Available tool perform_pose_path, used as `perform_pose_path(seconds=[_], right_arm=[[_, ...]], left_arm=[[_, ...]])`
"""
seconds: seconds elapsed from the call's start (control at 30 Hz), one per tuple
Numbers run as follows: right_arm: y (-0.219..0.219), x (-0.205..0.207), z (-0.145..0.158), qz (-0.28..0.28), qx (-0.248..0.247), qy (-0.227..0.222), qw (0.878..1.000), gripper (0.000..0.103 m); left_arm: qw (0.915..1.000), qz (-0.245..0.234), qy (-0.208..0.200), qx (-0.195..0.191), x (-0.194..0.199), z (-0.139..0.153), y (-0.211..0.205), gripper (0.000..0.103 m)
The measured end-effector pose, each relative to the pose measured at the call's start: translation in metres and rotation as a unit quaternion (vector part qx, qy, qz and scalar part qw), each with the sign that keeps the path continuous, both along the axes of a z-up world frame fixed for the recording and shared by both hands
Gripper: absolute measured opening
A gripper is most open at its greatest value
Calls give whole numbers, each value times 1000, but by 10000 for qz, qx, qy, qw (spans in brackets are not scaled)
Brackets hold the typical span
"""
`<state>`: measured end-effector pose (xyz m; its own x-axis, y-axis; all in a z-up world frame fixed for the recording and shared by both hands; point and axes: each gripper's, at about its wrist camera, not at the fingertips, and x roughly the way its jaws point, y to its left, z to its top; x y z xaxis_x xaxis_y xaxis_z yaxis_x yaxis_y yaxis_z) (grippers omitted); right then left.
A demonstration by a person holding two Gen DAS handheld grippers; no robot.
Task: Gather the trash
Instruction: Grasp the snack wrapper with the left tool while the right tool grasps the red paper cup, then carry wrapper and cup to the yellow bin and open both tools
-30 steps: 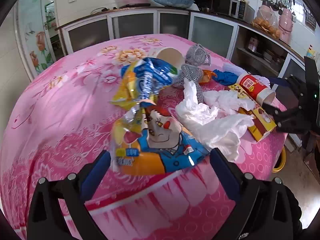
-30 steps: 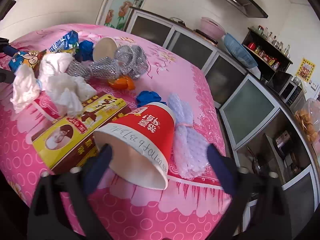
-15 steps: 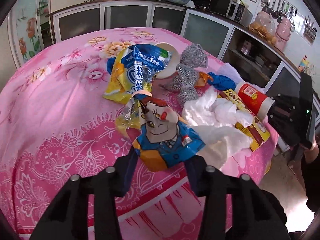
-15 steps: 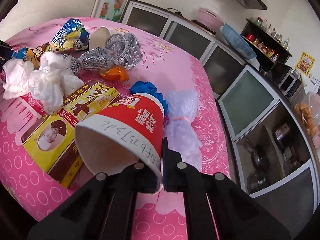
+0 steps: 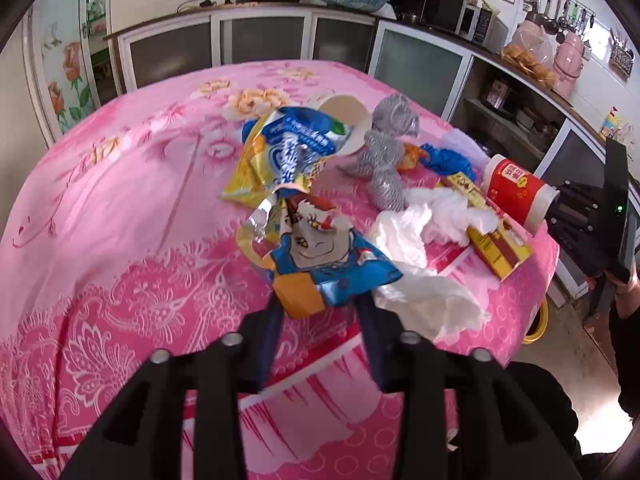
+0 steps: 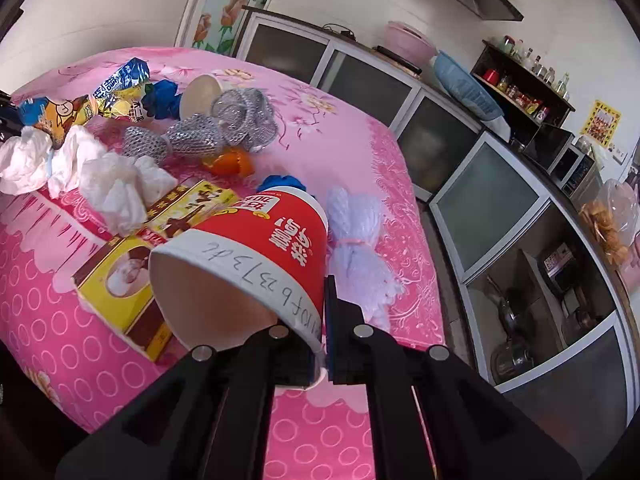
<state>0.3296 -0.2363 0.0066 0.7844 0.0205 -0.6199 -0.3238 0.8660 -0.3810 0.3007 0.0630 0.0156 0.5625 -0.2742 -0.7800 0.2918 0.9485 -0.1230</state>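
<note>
On the pink cloth (image 5: 120, 208), left fingers (image 5: 276, 320) clamp a cartoon wrapper (image 5: 320, 252); right fingers (image 6: 334, 320) pinch the handwritten-numbered red cup (image 6: 272, 248).

We saw the cartoon snack wrapper (image 5: 320, 256) at the centre of the left wrist frame, crumpled, its orange lower edge pinched. Above it lay a blue and yellow snack bag (image 5: 280, 156), torn open. To the right sat crumpled white tissues (image 5: 420, 232) and a yellow carton (image 5: 496, 240), flat. In the right wrist frame the red paper cup (image 6: 256, 256) filled the centre, on its side, open mouth toward us, its rim clamped.
</note>
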Motion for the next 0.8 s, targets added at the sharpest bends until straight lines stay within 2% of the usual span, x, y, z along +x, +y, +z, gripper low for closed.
perform_pose_path(seconds=[0.07, 0.1, 0.13, 0.17, 0.23, 0.27, 0.33, 0.4, 0.43, 0.5, 0.57, 0.63, 0.7, 0.77, 0.8], right_arm=[[2, -1, 0, 29, -26, 36, 10000, 3], [3, -1, -1, 21, -31, 42, 10000, 3], [4, -1, -2, 39, -72, 60, 9999, 3], [4, 0, -1, 35, -95, 56, 9999, 3], [3, 2, -1, 17, -69, 86, 9999, 3], [2, 2, -2, 3, -64, 80, 9999, 3], [1, 4, -1, -20, -53, 82, 10000, 3], [0, 5, -2, -25, -50, 81, 10000, 3], [0, 5, -2, -28, -48, 84, 9999, 3], [1, 6, -4, -21, -43, 103, 9999, 3], [2, 6, -4, -6, -50, 107, 9999, 3], [3, 6, -4, 17, -57, 110, 9999, 3], [3, 6, -4, 26, -62, 100, 9999, 3], [3, 6, -3, 13, -45, 96, 9999, 3], [2, 6, -3, 8, -39, 93, 9999, 3]], left_arm=[[9999, 49, 29, -119, 0, -1, 6, 56], [9998, 51, -4, -176, 0, 0, 9, 58], [9997, 9, -37, -250, 0, 3, 12, 68], [9996, 21, -95, -274, 0, 5, 15, 73], [9994, -2, -132, -309, 1, 8, 18, 75], [9994, -14, -120, -317, 3, 10, 19, 81], [9996, 43, -95, -273, 9, 10, 21, 84], [9996, 89, 11, -258, 18, 6, 23, 79], [9995, 110, 124, -283, 25, 2, 24, 59], [9988, 149, 300, -371, 33, -6, 25, 57], [9983, 200, 318, -444, 38, -8, 27, 63], [9979, 210, 414, -462, 43, -11, 28, 63], [9971, 225, 507, -516, 46, -14, 28, 58], [9954, 182, 586, -734, 47, -15, 30, 41], [9950, 170, 573, -802, 47, -14, 31, 39]])
